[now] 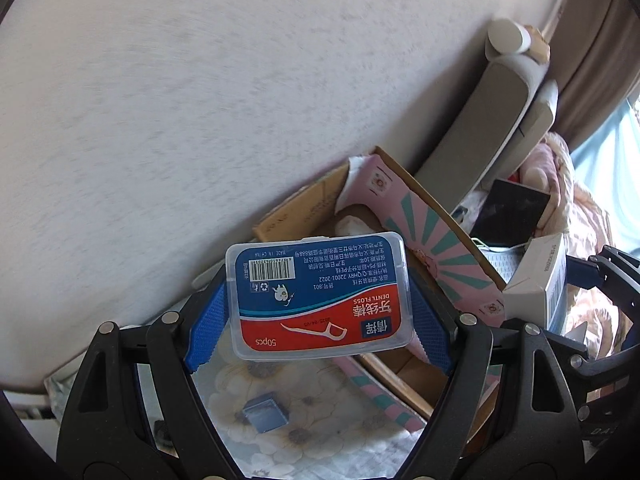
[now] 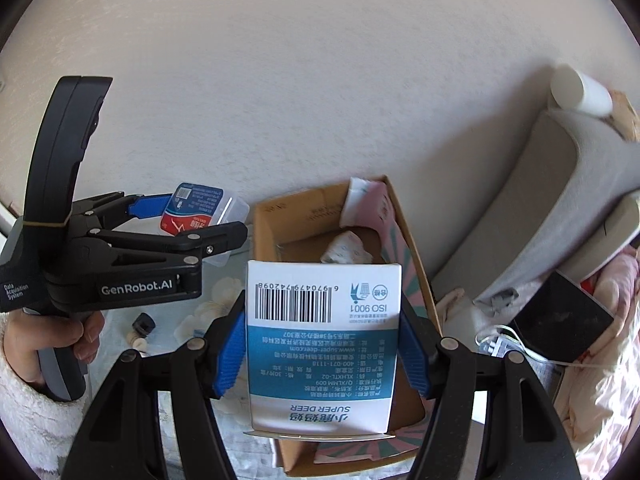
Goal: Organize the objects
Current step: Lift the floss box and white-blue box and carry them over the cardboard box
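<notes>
Above the open brown cardboard box (image 2: 320, 236), the right gripper (image 2: 320, 350) has its jaws clamped on a white-and-blue carton (image 2: 320, 344); the left gripper (image 1: 316, 316) pinches a clear plastic floss case (image 1: 320, 296). The slick case could slip and land outside the box.

Glossy clear plastic floss case (image 1: 320, 296), matt cardboard box (image 2: 280, 216), prob. rough plaster wall (image 1: 200, 100)
</notes>
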Demonstrator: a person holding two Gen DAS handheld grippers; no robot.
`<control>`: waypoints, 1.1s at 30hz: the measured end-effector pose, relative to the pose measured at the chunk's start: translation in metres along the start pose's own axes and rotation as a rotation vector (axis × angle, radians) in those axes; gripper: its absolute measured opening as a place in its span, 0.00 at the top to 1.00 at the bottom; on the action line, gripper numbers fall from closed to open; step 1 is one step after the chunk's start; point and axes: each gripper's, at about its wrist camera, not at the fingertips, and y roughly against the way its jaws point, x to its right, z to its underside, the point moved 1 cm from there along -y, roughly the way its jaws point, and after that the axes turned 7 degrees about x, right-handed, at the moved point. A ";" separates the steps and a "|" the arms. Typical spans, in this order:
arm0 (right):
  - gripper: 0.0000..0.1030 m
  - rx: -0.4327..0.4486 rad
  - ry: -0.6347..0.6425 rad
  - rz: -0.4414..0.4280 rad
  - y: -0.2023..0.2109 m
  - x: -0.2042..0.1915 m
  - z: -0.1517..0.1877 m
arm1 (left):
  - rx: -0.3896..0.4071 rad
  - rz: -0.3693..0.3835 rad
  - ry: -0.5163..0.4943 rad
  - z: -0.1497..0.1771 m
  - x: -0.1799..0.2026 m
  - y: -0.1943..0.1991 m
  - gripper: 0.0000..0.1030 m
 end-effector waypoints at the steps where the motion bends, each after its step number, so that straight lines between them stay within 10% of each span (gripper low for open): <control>1: 0.40 -0.007 -0.012 0.002 -0.003 0.005 0.003 | -0.008 0.002 -0.008 -0.001 0.005 -0.007 0.22; 33: 0.40 -0.203 -0.052 -0.005 -0.092 0.044 0.078 | -0.177 -0.026 -0.173 0.022 0.057 -0.139 0.22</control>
